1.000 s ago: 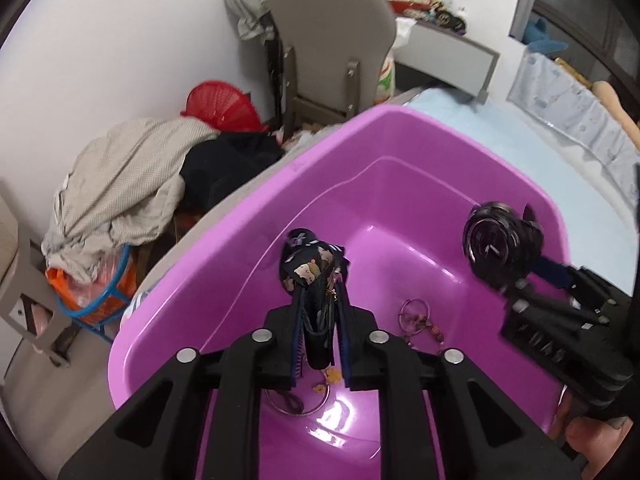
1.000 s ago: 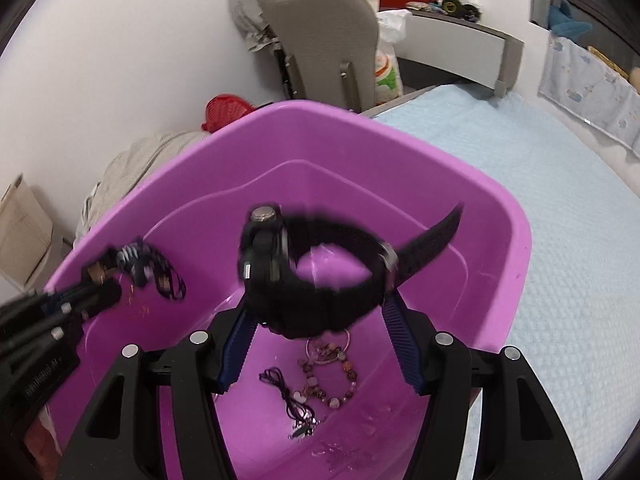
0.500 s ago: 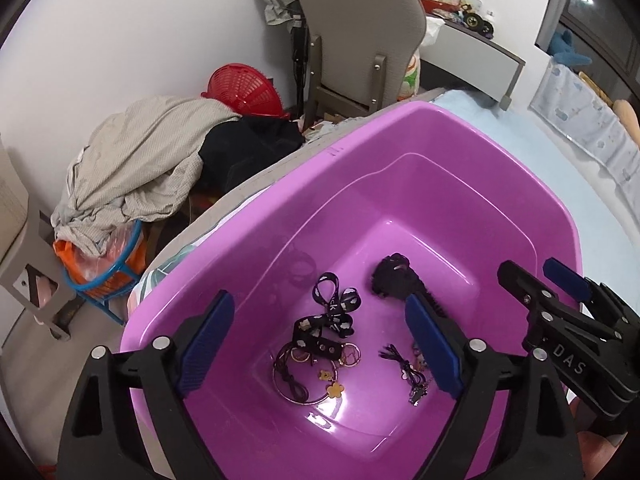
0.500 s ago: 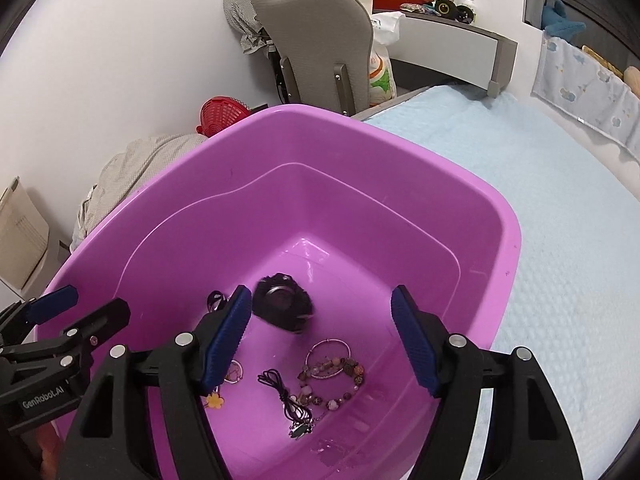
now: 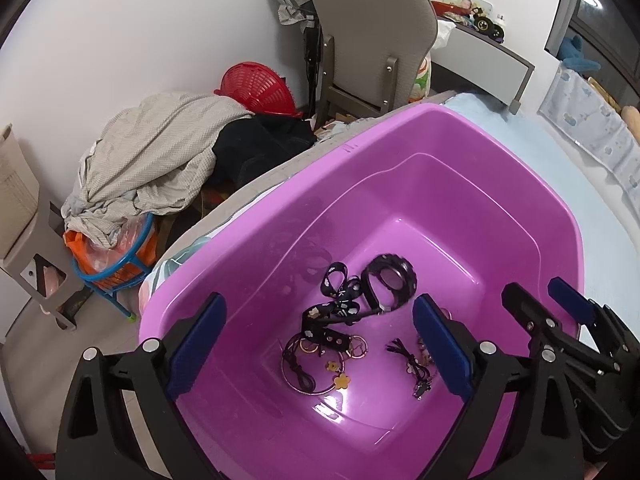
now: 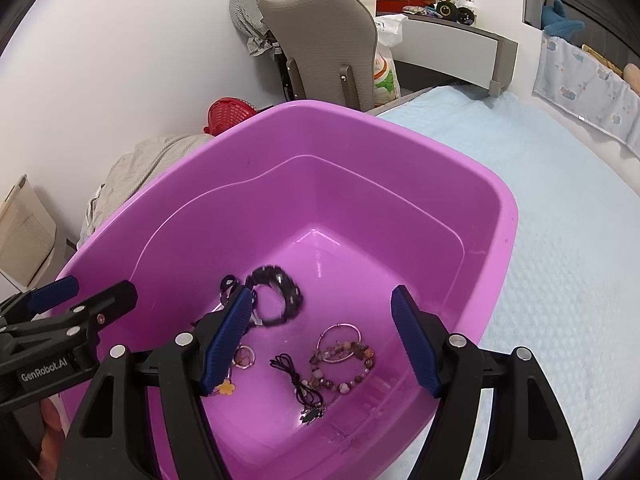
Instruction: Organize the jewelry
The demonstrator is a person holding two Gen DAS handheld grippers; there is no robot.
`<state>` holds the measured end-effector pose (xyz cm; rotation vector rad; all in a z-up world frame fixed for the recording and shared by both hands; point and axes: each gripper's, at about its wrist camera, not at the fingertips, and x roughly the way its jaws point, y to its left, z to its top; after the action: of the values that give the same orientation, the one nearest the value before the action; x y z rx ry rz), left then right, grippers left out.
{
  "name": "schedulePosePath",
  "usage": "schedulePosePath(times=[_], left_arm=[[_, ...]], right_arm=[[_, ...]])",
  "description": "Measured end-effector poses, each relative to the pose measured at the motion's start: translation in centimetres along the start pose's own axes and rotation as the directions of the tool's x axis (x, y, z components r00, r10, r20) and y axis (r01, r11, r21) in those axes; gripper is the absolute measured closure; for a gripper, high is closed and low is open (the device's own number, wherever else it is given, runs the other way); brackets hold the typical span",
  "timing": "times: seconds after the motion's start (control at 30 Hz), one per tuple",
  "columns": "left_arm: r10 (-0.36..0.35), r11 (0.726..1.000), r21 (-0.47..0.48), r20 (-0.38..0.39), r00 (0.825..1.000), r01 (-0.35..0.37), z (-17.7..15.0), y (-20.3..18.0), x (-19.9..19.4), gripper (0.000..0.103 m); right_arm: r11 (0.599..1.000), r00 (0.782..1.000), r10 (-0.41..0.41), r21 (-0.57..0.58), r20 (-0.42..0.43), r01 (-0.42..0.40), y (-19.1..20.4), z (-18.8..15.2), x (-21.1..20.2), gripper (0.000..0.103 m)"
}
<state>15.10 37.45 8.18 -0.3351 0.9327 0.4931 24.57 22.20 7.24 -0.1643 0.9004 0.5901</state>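
Both tools hover over a purple plastic tub (image 5: 472, 152) that stands on a pale blue bed (image 6: 568, 208). In the left wrist view the left tool (image 5: 320, 338) fills the bottom of the frame with its blue-padded fingers (image 5: 196, 344) spread wide; its jaws have just been opening, and nothing is pinched between them. The right tool (image 6: 326, 334) sits low in its own view, jaws also well apart and empty, and it shows again at the lower right of the left view. All the jewelry lies loose on the tub floor. A black watch (image 5: 390, 282) rests near the middle of the left view, touching a black patterned lanyard (image 5: 340, 304) just to its left. Below them a thin bangle with a yellow flower charm (image 5: 342, 380) lies toward the bottom edge. In the right wrist view a beaded bracelet (image 6: 348, 364) and a silver ring-shaped bangle (image 6: 339, 342) overlap right of centre, with a black cord necklace (image 6: 298, 380) beside them. Above the tub, in the upper centre, a grey chair (image 5: 372, 40) stands against the wall, and a heap of clothes (image 5: 152, 164) fills the left.
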Motion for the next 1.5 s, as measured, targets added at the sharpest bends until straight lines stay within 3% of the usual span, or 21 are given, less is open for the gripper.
schedulePosePath(times=[0.5,0.87,1.5], left_arm=[[0.026,1.0,0.014,0.026,0.999,-0.027,-0.5,-0.1,-1.7,0.01],[0.053,0.998,0.04,0.095,0.994,-0.057,-1.1,-0.6,-4.3,0.01],[0.031,0.998,0.05,0.14,0.99,-0.038,-3.0,-1.4,-8.4,0.008]], right_arm=[[1.0,0.999,-0.006,0.012,0.037,0.005,0.1,-1.0,-2.0,0.034],[0.999,0.998,-0.028,0.02,0.063,0.027,0.2,-2.2,-4.2,0.034],[0.998,0.992,-0.055,0.046,0.114,0.05,0.4,-4.5,-9.2,0.032]])
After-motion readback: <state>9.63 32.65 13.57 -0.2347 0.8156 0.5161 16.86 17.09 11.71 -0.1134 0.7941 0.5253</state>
